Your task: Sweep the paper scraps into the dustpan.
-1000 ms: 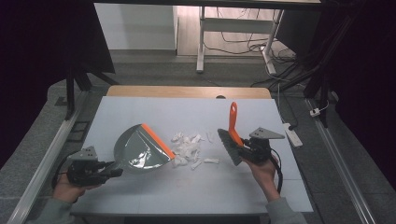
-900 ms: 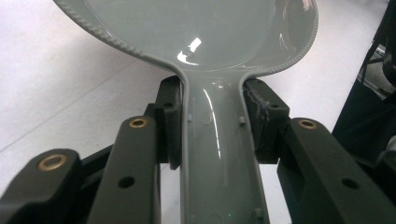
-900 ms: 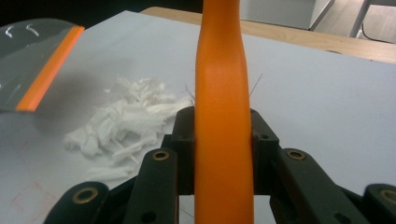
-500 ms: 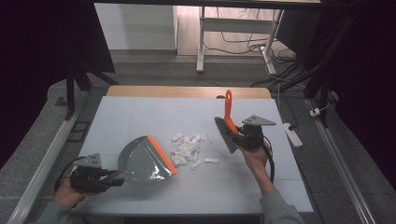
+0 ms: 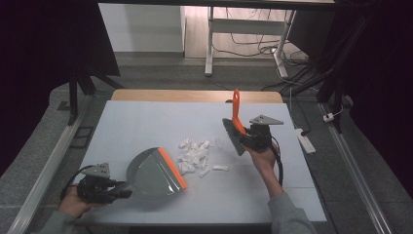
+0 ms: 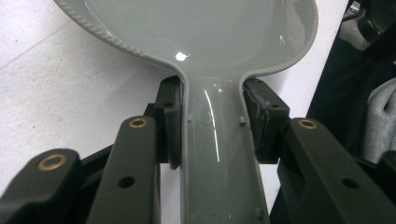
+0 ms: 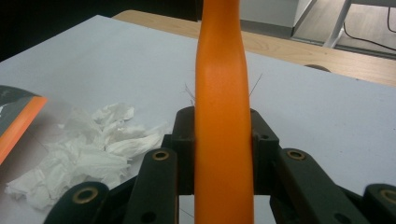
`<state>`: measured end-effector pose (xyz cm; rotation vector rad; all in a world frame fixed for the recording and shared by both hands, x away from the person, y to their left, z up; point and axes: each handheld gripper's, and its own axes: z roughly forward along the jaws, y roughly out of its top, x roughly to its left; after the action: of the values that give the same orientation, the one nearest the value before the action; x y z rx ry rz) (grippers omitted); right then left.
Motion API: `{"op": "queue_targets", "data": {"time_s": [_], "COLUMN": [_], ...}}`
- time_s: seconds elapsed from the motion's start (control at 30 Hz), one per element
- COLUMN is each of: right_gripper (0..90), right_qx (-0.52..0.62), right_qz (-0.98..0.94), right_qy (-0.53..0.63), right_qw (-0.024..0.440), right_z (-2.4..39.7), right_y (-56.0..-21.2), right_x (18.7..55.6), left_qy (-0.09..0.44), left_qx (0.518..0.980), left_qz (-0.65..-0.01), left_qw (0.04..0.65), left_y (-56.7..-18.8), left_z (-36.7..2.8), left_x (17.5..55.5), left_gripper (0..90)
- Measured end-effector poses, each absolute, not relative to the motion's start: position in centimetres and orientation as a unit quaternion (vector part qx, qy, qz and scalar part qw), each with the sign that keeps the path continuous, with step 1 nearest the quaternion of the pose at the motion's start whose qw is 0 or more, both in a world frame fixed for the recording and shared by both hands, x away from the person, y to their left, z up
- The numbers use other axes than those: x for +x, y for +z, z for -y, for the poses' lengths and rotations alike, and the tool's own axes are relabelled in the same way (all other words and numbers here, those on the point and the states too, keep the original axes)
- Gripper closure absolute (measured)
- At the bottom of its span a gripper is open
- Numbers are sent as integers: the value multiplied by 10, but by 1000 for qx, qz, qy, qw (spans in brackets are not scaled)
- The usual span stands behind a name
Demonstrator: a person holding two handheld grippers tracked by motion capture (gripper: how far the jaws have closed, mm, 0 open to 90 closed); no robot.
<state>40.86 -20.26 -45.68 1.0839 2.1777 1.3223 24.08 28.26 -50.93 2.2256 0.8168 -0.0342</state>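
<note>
A: On the left, the left gripper (image 5: 100, 187) is squeezed tight on the grey dustpan (image 5: 156, 173) handle. The paper bits (image 5: 197, 158) sit just right of its orange lip.

B: Far right, the right gripper (image 5: 253, 139) pinches the brush (image 5: 235, 126).

A: A fast sweep could scatter the paper.

B: The bristles look blurry.

A lab or test room: the pale-topped work table (image 5: 146, 122) stands between metal rails (image 5: 44, 165) on grey carpet, dark curtains (image 5: 44, 44) hang left and right, and loose cables (image 5: 253, 39) trail under a far desk (image 5: 210, 44).
</note>
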Motion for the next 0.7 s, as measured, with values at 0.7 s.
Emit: {"op": "queue_targets", "data": {"time_s": [0.7], "right_gripper": [700], "right_qx": [397], "right_qz": [-790], "right_qy": [430], "right_qw": [183], "right_z": [175], "right_y": [-458], "right_x": [442], "left_qy": [-25], "left_qx": [874], "left_qz": [-315], "left_qw": [369], "left_y": [-512], "left_z": [-279], "left_x": [250], "left_gripper": [610]}}
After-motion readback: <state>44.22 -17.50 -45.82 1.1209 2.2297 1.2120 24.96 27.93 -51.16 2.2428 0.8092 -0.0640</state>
